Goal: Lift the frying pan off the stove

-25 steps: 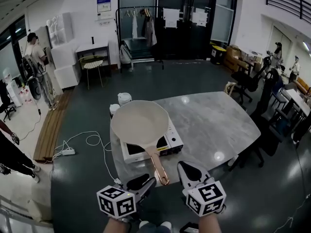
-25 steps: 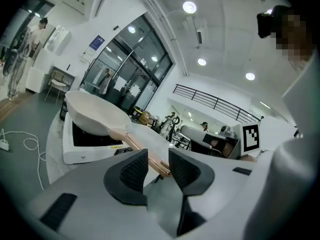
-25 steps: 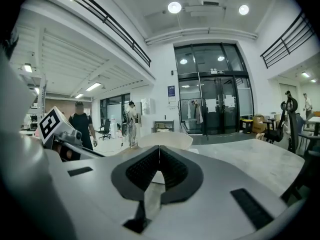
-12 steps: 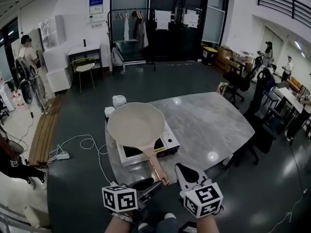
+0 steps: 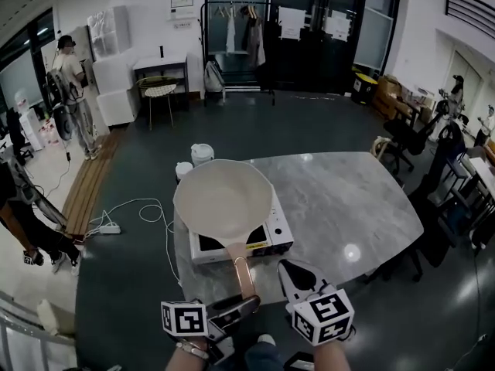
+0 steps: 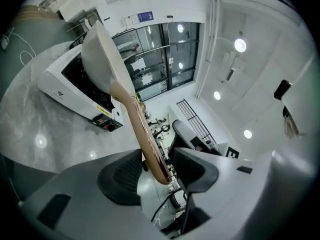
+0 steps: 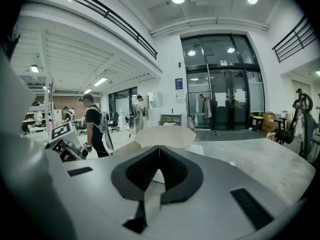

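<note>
A cream frying pan sits on a white single-burner stove on the grey marble table. Its copper handle points toward me over the table's near edge. My left gripper stands open at the handle's end. In the left gripper view the handle runs between the two spread fingers, and a gap shows on its right side. My right gripper is shut and empty, just right of the handle. In the right gripper view the pan lies ahead of the closed gripper.
Two white containers stand past the stove at the table's far left corner. A cable and power strip lie on the floor to the left. People stand far left. Office chairs sit beyond the table's right side.
The left gripper's jaws have spread wider, and the handle's end now lies between them. The handle points straighter toward me. The right gripper has stayed shut beside it.
</note>
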A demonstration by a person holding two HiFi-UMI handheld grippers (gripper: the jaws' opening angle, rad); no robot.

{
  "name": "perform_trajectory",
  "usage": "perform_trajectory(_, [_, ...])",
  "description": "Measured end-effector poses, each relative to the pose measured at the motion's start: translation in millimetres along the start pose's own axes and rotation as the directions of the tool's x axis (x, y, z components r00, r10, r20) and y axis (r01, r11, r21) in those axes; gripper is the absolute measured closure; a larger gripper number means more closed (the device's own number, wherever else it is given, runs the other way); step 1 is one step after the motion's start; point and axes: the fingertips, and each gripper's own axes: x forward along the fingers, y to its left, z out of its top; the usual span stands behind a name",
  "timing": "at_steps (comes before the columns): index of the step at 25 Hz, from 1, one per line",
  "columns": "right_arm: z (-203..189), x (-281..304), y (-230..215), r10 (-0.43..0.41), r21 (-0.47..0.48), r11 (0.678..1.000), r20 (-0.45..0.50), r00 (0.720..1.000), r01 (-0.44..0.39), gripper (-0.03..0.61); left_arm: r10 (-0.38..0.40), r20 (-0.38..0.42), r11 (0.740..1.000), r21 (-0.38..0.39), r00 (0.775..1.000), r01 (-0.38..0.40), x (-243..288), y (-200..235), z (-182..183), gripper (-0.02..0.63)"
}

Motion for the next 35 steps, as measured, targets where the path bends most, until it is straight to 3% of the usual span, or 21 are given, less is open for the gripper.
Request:
perform_trajectory(6, [0.1, 25.6, -5.9, 0.139, -0.004, 0.99, -0.024, 0.99, -0.139, 0.554, 0.028, 0.058, 0.998, -0.053, 0.998, -0.025, 2.4, 4.4, -1.5, 0.436])
perform_trajectory(11, [-4.8, 43.7, 3.6, 0.292, -0.012, 0.956, -0.067, 0.954, -0.294, 0.554, 0.012, 0.19, 0.966, -0.258, 0.982, 0.038, -1.9, 0.8, -5.3, 0.471])
perform_trajectory(15, [-10.7, 52.2, 4.7, 0.404, 0.019, 0.914, -0.103, 0.909, -0.405, 0.554, 0.032, 0.23, 0.959, -0.28, 0.973, 0.035, -3.6, 0.1, -5.0, 0.482])
perform_trajectory(19, [-22.6, 61.8, 12.1, 0.495, 0.141, 0.867, -0.139, 0.858, -0.478, 0.554, 0.06, 0.248, 0.966, -0.257, 0.967, 0.006, -8.6, -1.1, -2.9, 0.48])
perform_trajectory(21, [-24.3, 64.6, 16.4, 0.546, 0.248, 0.825, -0.114, 0.83, -0.508, 0.552, 0.076, 0.254, 0.968, -0.249, 0.964, -0.011, -8.7, -0.6, -2.8, 0.482])
perform_trajectory(23, [-26.7, 65.8, 23.6, 0.61, 0.374, 0.754, -0.09, 0.787, -0.541, 0.538, 0.087, 0.254, 0.971, -0.24, 0.963, -0.025, -8.0, -0.2, -2.9, 0.48])
perform_trajectory(26, [-35.0, 67.6, 37.5, 0.699, 0.547, 0.623, -0.068, 0.712, -0.559, 0.347, 0.113, 0.245, 0.963, -0.265, 0.963, -0.045, -8.9, 1.5, -6.4, 0.48])
perform_trajectory(30, [-42.8, 73.0, 46.3, 0.743, 0.707, 0.482, -0.016, 0.669, -0.518, 0.301, 0.134, 0.224, 0.962, -0.264, 0.965, -0.072, -10.4, 1.1, -8.8, 0.48])
perform_trajectory(32, [-46.1, 77.7, 52.0, 0.756, 0.742, 0.441, -0.004, 0.655, -0.504, 0.296, 0.138, 0.213, 0.964, -0.253, 0.967, -0.081, -9.9, 0.4, -9.3, 0.479])
perform_trajectory(35, [-46.8, 88.4, 64.1, 0.771, 0.762, 0.416, -0.006, 0.637, -0.496, 0.296, 0.153, 0.187, 0.965, -0.239, 0.971, -0.106, -10.2, 1.0, -10.6, 0.479])
